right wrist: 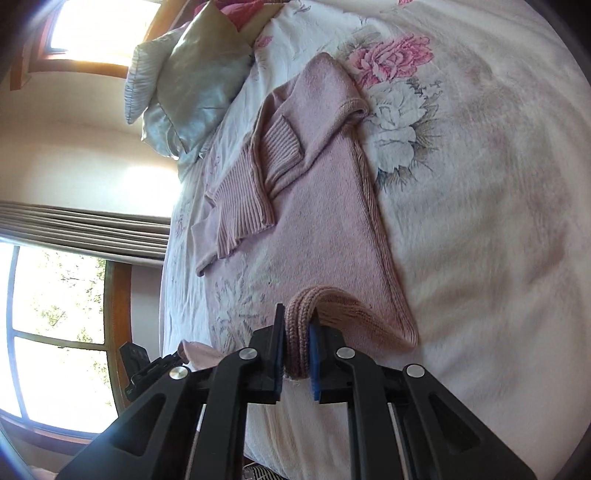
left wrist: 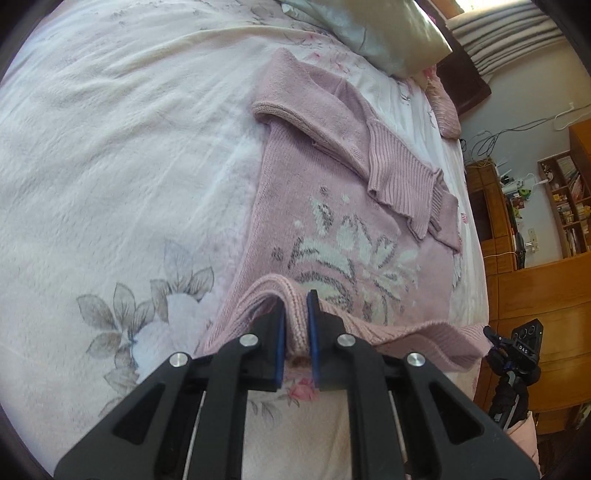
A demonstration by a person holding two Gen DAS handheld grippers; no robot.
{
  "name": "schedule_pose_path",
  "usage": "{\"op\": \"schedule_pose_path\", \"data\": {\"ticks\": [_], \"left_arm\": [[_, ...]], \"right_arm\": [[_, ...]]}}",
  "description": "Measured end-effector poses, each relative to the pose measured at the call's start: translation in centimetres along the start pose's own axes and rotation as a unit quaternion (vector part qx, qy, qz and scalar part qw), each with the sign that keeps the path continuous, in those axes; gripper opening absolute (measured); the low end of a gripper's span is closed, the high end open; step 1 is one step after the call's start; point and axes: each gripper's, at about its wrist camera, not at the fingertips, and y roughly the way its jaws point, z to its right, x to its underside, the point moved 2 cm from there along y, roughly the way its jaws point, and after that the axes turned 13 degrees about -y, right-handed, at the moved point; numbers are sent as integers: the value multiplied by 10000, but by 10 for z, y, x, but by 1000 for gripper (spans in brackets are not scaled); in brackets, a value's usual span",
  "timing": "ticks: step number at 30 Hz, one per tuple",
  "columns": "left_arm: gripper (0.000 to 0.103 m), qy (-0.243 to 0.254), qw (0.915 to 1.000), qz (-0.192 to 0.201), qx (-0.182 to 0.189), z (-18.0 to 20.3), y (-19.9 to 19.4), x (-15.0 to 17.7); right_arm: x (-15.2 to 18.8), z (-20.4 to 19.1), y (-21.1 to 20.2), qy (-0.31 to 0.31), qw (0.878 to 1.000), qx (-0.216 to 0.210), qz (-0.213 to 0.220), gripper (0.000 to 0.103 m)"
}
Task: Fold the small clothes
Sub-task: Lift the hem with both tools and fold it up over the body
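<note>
We are over a bed (left wrist: 92, 147) covered with a flowered bedspread, a pillow (left wrist: 388, 33) at its far end. On it lies the pink sweater (left wrist: 332, 221), spread flat, its long axis running straight away from us toward the pillow. Both sleeves (left wrist: 399, 173) are already crossed over the chest at the far half, so the width looks done and, as we judge it, the lengthwise fold is next.

The near edge is the ribbed hem (left wrist: 424, 334), and we hold it at both corners. Our left gripper (left wrist: 295, 328) has its jaws clamped on a bunched fold of hem at the left corner; our right gripper (right wrist: 297, 341) is pinched the same way on the right corner, the rib standing up in a hump between the blue pads (right wrist: 314, 362).

The whole body of the sweater lies ahead of both grippers, neither nearer than the other. So we reckon the move calls for both hands carrying the hem forward together, level, toward the neck.
</note>
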Motion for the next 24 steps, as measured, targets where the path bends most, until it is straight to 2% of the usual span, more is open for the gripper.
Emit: {"op": "schedule_pose_path", "data": {"ticks": [8, 11, 14, 15, 16, 17, 19, 21, 24], "left_arm": [[9, -142, 9994, -56, -312, -3, 35, -32], [13, -287, 9989, -172, -326, -6, 39, -39], [15, -670, 9971, -365, -76, -13, 36, -44], [19, -767, 9963, -389, 46, -14, 33, -44], [23, -818, 9958, -372, 158, -14, 28, -44], [26, -829, 9959, -305, 216, -14, 22, -44], [49, -823, 9962, -25, 280, -13, 7, -45], [49, -743, 9964, 155, 389, -10, -5, -46], [49, 41, 9996, 280, -18, 8, -9, -43]], "right_arm": [[-40, 24, 40, 284, 9991, 226, -227, 11], [-45, 30, 45, 279, 9982, 367, -384, 11], [-43, 36, 43, 377, 9972, 445, -475, 17], [-42, 37, 41, 394, 9969, 459, -499, 21], [-41, 37, 37, 358, 9971, 517, -428, 34], [-40, 37, 31, 293, 9971, 615, -344, 40], [-39, 35, 20, 166, 9967, 745, -271, 43], [-38, 32, 11, 18, 9965, 810, -224, 43], [-37, 22, 4, -308, 9948, 937, -236, 43]]}}
